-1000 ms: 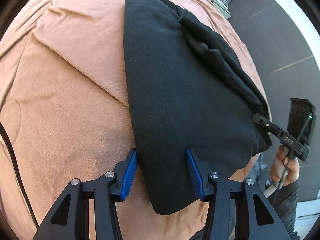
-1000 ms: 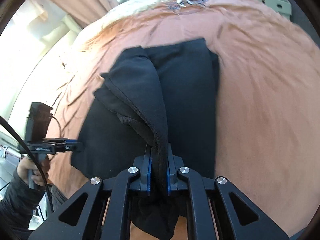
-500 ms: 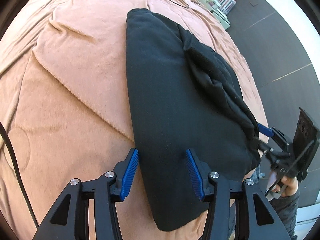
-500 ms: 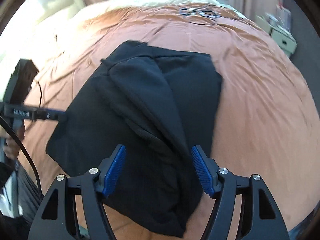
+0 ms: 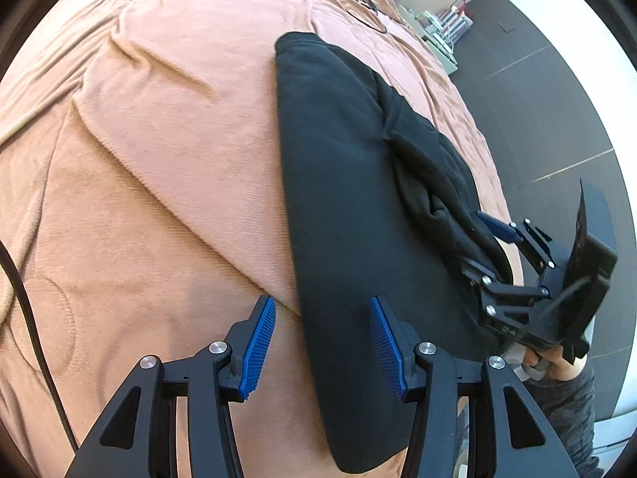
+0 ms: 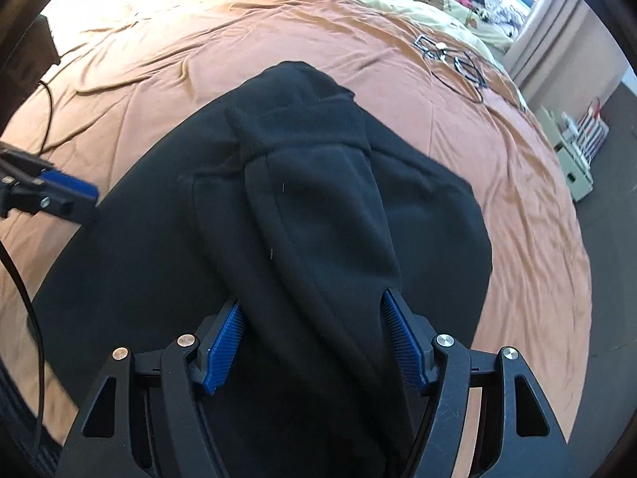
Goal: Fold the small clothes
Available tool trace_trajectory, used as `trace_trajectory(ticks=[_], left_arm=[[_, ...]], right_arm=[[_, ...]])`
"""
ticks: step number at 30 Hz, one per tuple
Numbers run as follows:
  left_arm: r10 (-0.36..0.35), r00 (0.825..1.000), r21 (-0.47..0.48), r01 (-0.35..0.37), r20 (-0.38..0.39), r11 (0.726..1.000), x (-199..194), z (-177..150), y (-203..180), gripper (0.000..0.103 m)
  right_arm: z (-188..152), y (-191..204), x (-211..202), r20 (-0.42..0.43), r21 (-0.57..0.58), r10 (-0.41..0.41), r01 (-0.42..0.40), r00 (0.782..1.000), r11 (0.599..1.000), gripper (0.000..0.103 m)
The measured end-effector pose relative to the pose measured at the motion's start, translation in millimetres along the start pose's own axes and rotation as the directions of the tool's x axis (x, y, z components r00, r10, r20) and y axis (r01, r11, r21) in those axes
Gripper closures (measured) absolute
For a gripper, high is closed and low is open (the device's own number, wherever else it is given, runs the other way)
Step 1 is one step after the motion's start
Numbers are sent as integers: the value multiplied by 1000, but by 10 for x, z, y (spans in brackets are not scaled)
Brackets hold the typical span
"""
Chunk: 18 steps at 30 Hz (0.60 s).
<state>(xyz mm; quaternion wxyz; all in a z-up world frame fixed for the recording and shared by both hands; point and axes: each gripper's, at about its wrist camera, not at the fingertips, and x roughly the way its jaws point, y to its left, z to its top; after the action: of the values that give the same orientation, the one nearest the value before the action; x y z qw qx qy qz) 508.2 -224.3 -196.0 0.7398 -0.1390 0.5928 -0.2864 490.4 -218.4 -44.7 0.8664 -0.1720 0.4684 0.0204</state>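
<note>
Black fleece garment (image 5: 350,207), already doubled over, lies flat on the rust-orange bedspread (image 5: 159,127), its long edge running from 12 o'clock down to 6 in the left wrist view. Your left hand-held gripper (image 5: 322,348) hovers over that near edge with its blue pads apart and nothing between them but air above the cloth; one pad sits over the bedspread, the other over the fleece. Toward 3 o'clock a thicker folded strip (image 6: 318,215) rides on top of the garment. Your right hand-held gripper (image 6: 314,338) straddles it, jaws spread wide, pads standing clear of the fabric on both sides, so it grips nothing. By my reading, you have finished laying a side panel inward, and the step in hand is re-gripping for the next fold. That calls for both pairs of jaws to pinch the near edge and carry it toward 12 o'clock, keeping the strip from sliding.
</note>
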Motion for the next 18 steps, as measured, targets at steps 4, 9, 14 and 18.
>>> trace_trajectory(ticks=[4,9,14,18], left_arm=[[0,1000,-20,1,10,1000,-25,43,73,51],[11,1000,-14,-11,15,1000,-72,115,63,51],[17,999,-1,-17,38,1000,-215,205,32,51],[25,999,9,-26,47,1000,-169,383,-66,51]], right_arm=[[84,65,120,36,-38,-5,6,999,999,41],[99,-252,58,104,44,42,-47,994,998,89],[11,-777,-51,163,189,84,-115,983,975,93],[-136,-1123,-9,183,275,115,-163,976,947,94]])
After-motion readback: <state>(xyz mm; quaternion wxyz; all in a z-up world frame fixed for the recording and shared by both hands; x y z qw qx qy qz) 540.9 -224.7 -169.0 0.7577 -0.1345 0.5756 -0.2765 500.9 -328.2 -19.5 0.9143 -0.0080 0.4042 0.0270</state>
